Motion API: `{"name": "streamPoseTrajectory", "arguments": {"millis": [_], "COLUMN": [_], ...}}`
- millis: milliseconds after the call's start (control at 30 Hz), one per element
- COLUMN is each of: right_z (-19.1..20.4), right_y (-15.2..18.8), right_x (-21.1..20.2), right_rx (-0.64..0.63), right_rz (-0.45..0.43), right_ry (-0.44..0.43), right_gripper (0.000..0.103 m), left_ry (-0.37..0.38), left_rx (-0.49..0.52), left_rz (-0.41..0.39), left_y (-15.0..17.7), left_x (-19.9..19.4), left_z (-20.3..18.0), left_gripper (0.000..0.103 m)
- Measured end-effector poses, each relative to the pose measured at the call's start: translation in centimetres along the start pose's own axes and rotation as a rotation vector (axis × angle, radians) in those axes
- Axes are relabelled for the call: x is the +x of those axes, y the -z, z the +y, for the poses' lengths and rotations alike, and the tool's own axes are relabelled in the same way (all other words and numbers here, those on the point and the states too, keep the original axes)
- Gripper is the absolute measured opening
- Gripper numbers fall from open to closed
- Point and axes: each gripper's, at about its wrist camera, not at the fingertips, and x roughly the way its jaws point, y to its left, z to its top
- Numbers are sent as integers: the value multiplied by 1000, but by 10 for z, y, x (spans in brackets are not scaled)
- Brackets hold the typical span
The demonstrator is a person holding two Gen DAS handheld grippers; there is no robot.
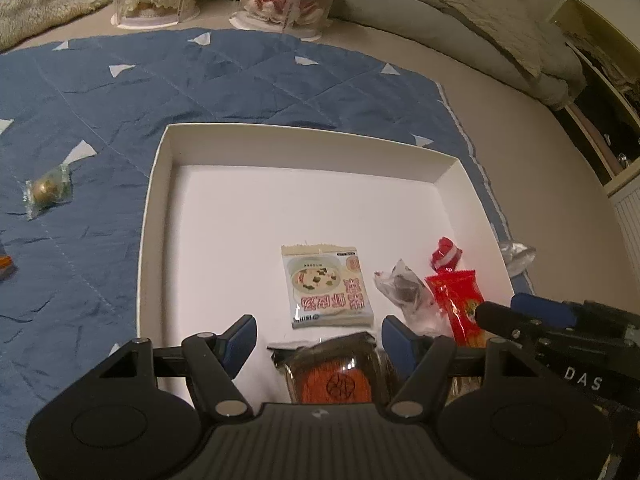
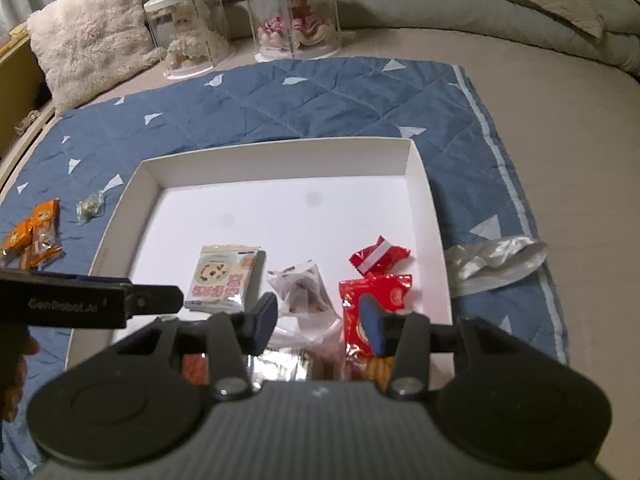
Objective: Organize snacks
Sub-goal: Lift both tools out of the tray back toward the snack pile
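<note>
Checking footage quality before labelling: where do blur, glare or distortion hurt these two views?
Left wrist: fisheye bends the white box rim; orange snack between the fingers is blurred.
Right wrist: box floor glares white; packets beside the right gripper smear, and two dark smudges sit on the floor.

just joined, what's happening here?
A person with two handheld grippers is sorting snacks into a white box on a blue quilt. Several packets already lie inside. Both the left gripper and right gripper hover open over its near edge, holding nothing. Orange packets and a wrapped candy remain outside.
</note>
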Motion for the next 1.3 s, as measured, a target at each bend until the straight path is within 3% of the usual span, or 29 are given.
{"name": "streamPoseTrajectory", "arguments": {"millis": [333, 400, 467, 533, 667, 800, 1033, 1300], "right_z": [4, 6, 7, 9, 12, 8, 6, 21], "right_y": [8, 9, 12, 14, 17, 17, 19, 14], "right_x": [-25, -28, -31, -32, -36, -39, -38, -34], "right_rx": [2, 2, -1, -4, -6, 24, 74, 41], "right_rz": [-19, -22, -28, -26, -45, -64, -70, -64], "right_ry": [23, 29, 32, 37, 61, 70, 77, 72], "right_gripper": [71, 74, 77, 80, 95, 102, 103, 103], "left_ry": [-10, -16, -23, -26, -51, -86, -117, -155], "left_rx": [46, 53, 62, 65, 65, 82, 83, 66], "left_rz": [-13, -17, -17, -23, -28, -39, -45, -66], "left_y": [11, 12, 14, 15, 17, 18, 20, 22], "left_x": [-28, -33, -36, -41, -48, -54, -65, -78], "left_z": [-1, 0, 1, 4, 12, 21, 39, 66], "left_gripper": [73, 79, 95, 103, 103, 103, 103, 103]}}
